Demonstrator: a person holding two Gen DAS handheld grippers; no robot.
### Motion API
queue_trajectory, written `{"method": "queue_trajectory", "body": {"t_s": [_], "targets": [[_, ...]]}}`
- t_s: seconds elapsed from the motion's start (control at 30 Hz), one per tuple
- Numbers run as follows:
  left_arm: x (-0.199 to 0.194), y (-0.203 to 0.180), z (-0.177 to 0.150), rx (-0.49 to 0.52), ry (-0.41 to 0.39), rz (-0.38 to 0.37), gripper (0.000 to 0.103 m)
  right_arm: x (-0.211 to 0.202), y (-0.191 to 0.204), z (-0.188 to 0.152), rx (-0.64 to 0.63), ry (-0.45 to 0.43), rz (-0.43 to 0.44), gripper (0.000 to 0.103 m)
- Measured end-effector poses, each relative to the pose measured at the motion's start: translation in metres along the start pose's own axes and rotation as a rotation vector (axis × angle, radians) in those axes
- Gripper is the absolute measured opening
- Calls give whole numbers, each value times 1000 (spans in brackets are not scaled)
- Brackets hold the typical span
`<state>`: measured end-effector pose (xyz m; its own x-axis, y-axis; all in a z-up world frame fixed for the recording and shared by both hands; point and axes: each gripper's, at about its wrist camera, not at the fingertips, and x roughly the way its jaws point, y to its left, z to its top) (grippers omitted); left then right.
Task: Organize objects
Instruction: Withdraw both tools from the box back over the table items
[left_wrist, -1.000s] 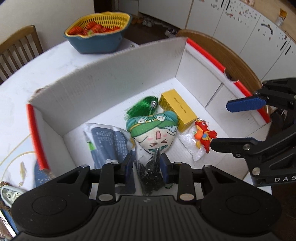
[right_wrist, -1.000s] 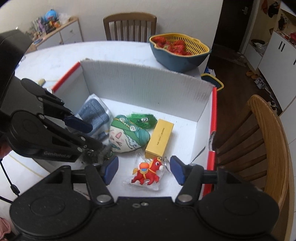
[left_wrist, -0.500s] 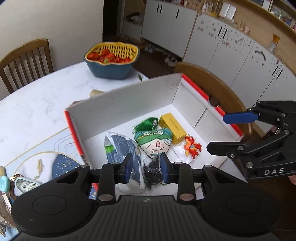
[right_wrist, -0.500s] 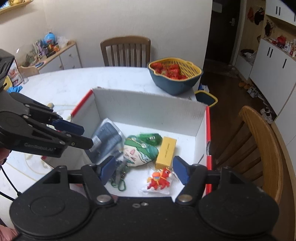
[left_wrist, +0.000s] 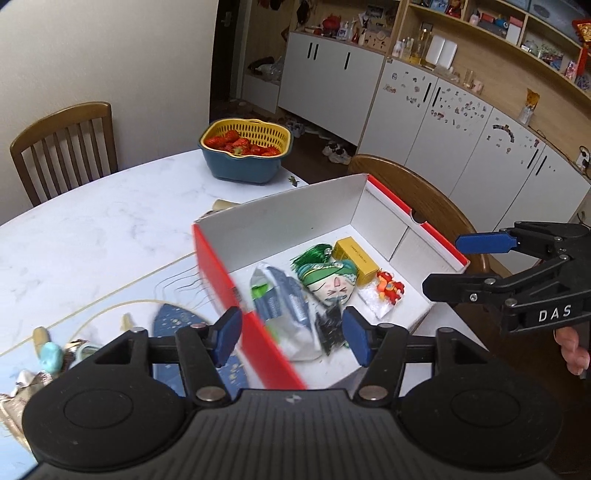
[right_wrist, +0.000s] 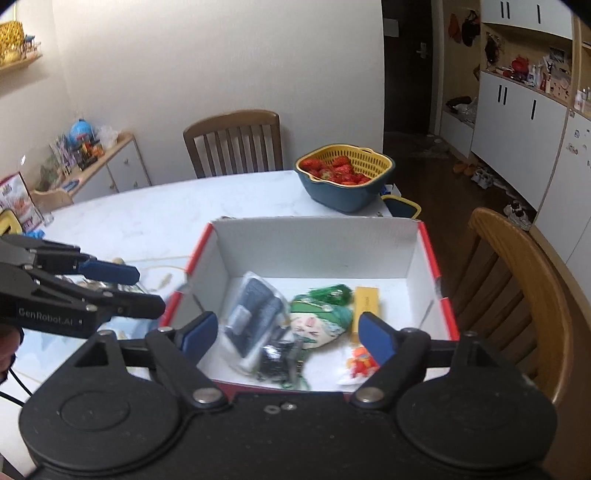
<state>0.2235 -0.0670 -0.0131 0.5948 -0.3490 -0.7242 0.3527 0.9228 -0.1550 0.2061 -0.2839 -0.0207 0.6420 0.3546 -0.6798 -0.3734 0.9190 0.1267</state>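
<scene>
Box: the red-edged white cardboard box (left_wrist: 380, 216) sits open on the white table (left_wrist: 110, 221), near the table's edge on your side, and everything sorted so far lies on its floor.
Contents: a blue-printed plastic packet (left_wrist: 280, 306) lies nearest the red side wall; beside it a small bag of black bits (left_wrist: 328, 326); then a cartoon-face pouch (left_wrist: 332, 282) with a green tassel (left_wrist: 312, 256) at its top; a yellow carton (left_wrist: 354, 256) behind that; a red toy figure (left_wrist: 388, 286) in a clear wrapper toward the far side.
Left gripper: your left gripper (left_wrist: 291, 338) hangs above the near corner of the box, its jaws opening, with nothing pressed between the blue pads; the bag of black bits shows in the gap but lies on the box floor.
Right gripper: your right gripper (right_wrist: 284, 334) is over the near rim, jaws opening wide and empty, with the packet and pouch seen below between them.
Table clutter: a blue placemat (left_wrist: 173, 321) lies just outside the box's red wall, and a heap of small trinkets (left_wrist: 48, 354) sits at the mat's far end, clear of the box.
Further off: a blue bowl with a yellow strainer of strawberries (left_wrist: 245, 155) stands well behind the box.
Chairs: one wooden chair (right_wrist: 517, 291) presses close to the box's outer side; another (right_wrist: 234, 142) stands across the table.
</scene>
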Motion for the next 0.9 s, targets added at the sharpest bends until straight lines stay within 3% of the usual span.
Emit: {"method": "queue_trajectory", "body": {"t_s": [0.2,0.67,0.8,0.9], "targets": [[-28,29,-15,-17,-25,-1,78,-1,38,-1,22,-28,20,95],[-70,115,-53,-97,-42,83,85,36,132,2,-26,28,88,96],[-74,143,-67,-124,-58,113,102,54,154,3,-45,57,100,96],[-74,164,-77,-166,-64,141,103,68,169,5,-73,73,104,96]]}}
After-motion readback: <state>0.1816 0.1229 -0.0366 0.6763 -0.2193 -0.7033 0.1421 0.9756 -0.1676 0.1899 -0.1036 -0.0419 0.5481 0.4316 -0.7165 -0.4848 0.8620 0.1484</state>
